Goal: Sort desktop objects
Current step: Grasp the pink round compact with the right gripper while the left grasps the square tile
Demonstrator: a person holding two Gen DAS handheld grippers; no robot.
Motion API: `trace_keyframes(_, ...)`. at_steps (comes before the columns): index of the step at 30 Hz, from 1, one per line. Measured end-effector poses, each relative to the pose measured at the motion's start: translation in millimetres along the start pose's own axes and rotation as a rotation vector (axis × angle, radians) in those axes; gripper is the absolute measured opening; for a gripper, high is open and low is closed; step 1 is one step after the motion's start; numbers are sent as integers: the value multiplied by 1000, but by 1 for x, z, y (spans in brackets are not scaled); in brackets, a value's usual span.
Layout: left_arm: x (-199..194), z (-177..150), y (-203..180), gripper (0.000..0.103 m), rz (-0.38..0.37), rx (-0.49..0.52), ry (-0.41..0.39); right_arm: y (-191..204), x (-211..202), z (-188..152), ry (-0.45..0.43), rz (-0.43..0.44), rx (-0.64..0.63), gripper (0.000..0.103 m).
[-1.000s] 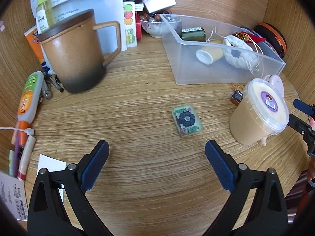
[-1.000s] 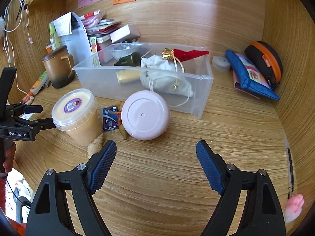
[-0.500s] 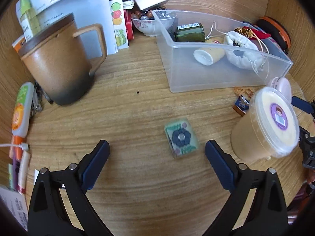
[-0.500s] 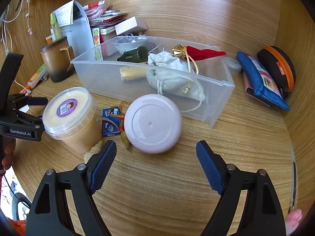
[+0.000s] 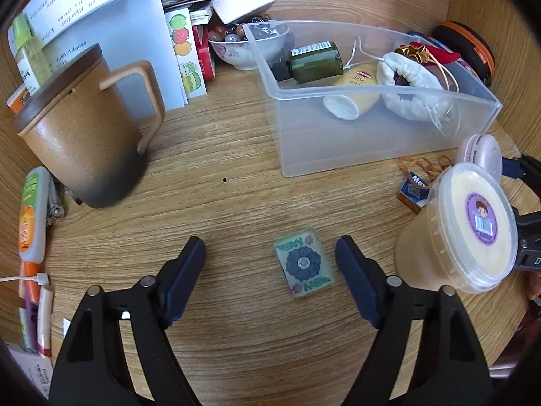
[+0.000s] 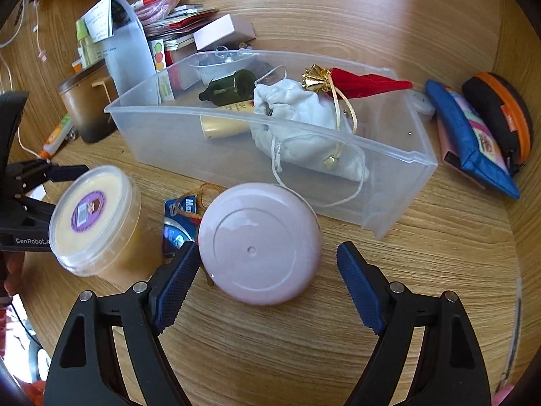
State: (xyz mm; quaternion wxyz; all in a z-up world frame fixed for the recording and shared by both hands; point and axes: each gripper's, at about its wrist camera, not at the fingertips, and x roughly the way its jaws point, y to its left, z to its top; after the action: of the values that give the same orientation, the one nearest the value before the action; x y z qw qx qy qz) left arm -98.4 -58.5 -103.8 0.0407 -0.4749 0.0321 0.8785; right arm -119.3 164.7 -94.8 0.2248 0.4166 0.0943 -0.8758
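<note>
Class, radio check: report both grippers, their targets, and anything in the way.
Left gripper closing around flower tile, not touching yet. Right gripper open, straddling pink round case. Lidded tub crowds its left side.

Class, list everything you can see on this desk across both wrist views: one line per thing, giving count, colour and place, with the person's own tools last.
Bin: one, clear, centre back.
Green bottle: one, dark green, in bin.
Cream tube: one, yellowish, in bin.
Pouch: one, white, in bin.
Mug: one, brown, lidded, left.
Tile: one, green with blue flower, between left fingers, untouched.
Tub: one, beige, clear lid, beside the round case.
Round case: one, pale pink, before bin.
Bowl: one, white, behind bin.
Left gripper: black, blue pads, closing.
Right gripper: black, blue pads, open around round case.
</note>
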Motion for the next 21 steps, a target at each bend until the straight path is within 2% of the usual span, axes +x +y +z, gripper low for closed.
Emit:
trace_keyframes(3, -1, 0, 1, 73, -17, -5, -3, -2, 2, 2, -2, 21, 19, 79)
trace_keyframes(5, -1, 0, 1, 70, -18, -3, -6, -4, 2, 3, -4, 38, 31, 73)
trace_keyframes(7, -3, 0, -1, 63, -23, 6, -9, -5, 3, 4, -6, 62, 40, 63)
trace_keyframes(9, -4, 1, -2, 47, -28, 16, -11, -6, 3, 4, -9, 70, 50, 63)
trace_keyframes(15, -5, 3, -9, 24, -35, 43, -17, -4, 0, 3, -27, 43, 39, 63)
trace_keyframes(21, -8, -2, -16, 24, -3, 51, -30, -6, -6, 3, -43, 41, 51, 63)
